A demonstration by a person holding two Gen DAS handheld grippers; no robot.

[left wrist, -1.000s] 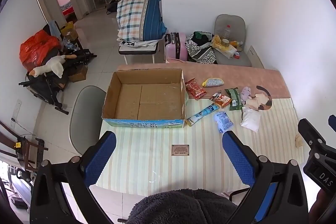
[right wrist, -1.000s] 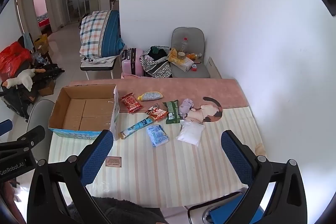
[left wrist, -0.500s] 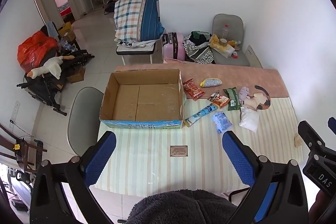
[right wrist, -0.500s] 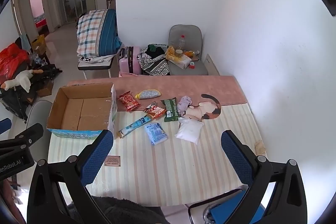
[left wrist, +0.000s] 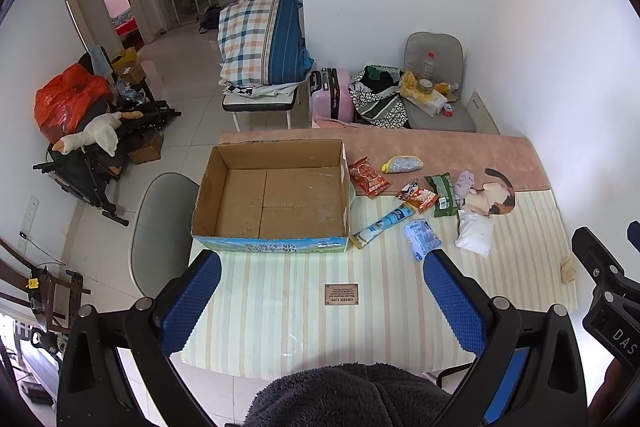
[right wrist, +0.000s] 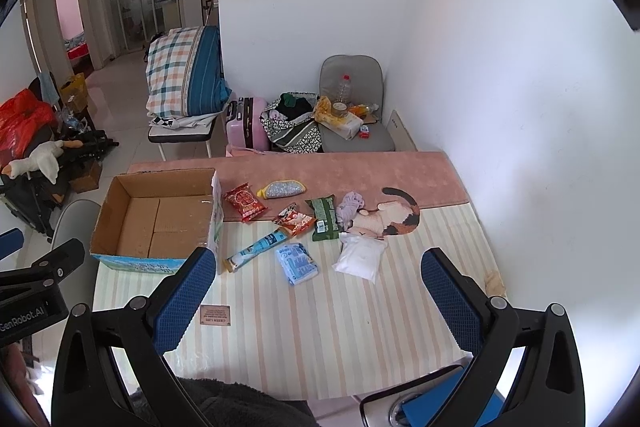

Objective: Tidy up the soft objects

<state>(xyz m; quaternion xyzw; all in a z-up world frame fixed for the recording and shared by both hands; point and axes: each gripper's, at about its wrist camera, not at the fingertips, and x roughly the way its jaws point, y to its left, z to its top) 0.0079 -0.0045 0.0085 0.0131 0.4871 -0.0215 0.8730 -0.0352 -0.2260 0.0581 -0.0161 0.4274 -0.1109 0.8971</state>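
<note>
An empty cardboard box (left wrist: 276,195) (right wrist: 156,219) stands open on the left of the striped table (left wrist: 280,307). To its right lie several soft packets: a red snack bag (right wrist: 245,203), a silver pouch (right wrist: 282,189), an orange packet (right wrist: 295,219), a green packet (right wrist: 325,218), a long blue tube packet (right wrist: 256,250), a blue tissue pack (right wrist: 297,263), a white pouch (right wrist: 360,258) and a lilac cloth (right wrist: 349,204). My left gripper (left wrist: 320,291) hangs open high above the table's near edge. My right gripper (right wrist: 316,287) is open too, holding nothing.
A small brown label (left wrist: 341,294) lies on the near table. A grey chair (left wrist: 160,231) stands left of the table. Beyond the table are a pink suitcase (left wrist: 332,95), a chair with clutter (left wrist: 432,95) and a plaid bundle (left wrist: 264,43). A white wall runs along the right.
Both views have shifted slightly, the table and its objects sitting a little higher and farther in the frame. Nothing on the table has moved; both grippers stay open.
</note>
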